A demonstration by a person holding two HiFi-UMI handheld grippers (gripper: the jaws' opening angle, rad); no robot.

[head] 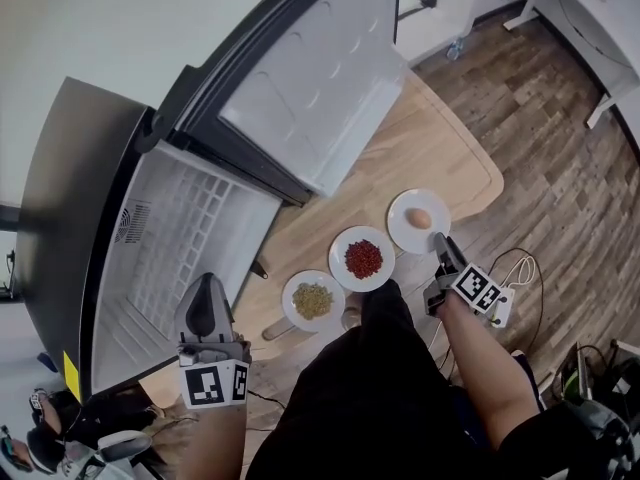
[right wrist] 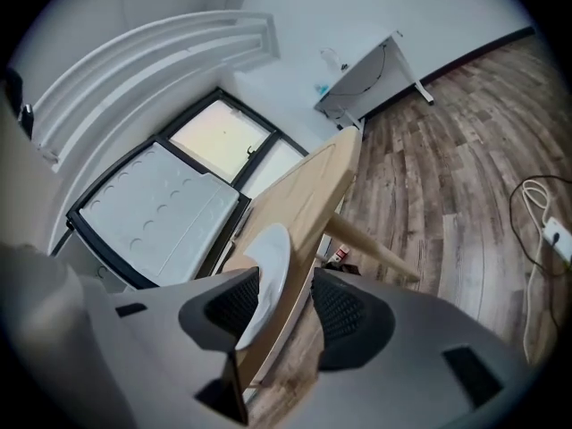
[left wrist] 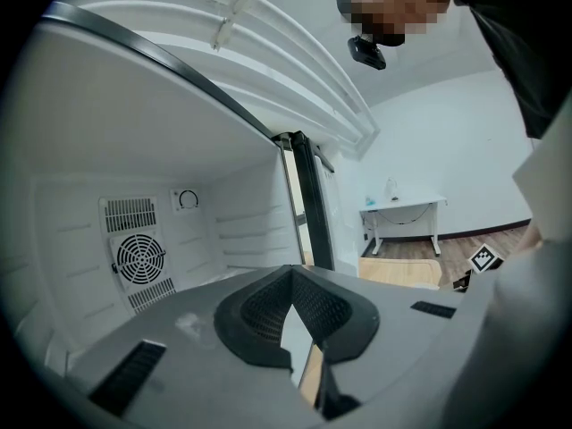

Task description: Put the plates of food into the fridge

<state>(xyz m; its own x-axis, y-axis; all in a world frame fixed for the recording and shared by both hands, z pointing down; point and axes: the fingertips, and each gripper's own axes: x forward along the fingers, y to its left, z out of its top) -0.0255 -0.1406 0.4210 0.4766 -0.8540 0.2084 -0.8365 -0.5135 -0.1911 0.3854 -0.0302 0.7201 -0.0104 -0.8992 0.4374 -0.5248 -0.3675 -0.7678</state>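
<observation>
Plates (head: 397, 231) are white, round; one bears a brown egg (head: 419, 218).

A light wooden table (head: 440, 143) with rounded corners stands on a floor (head: 565, 168) of brown wood planks. In the right gripper view, one of its round, slanting legs (right wrist: 371, 248) shows beneath the top, and a small red-and-white object (right wrist: 338, 256), too small to identify, sits on the floor beside it. A white power strip (head: 503, 306) lies on the planks near the table, with a white cable (head: 520, 265) looped next to it. Farther off, a white desk (left wrist: 402, 206) on thin legs stands against a plain white wall (left wrist: 447, 141).
</observation>
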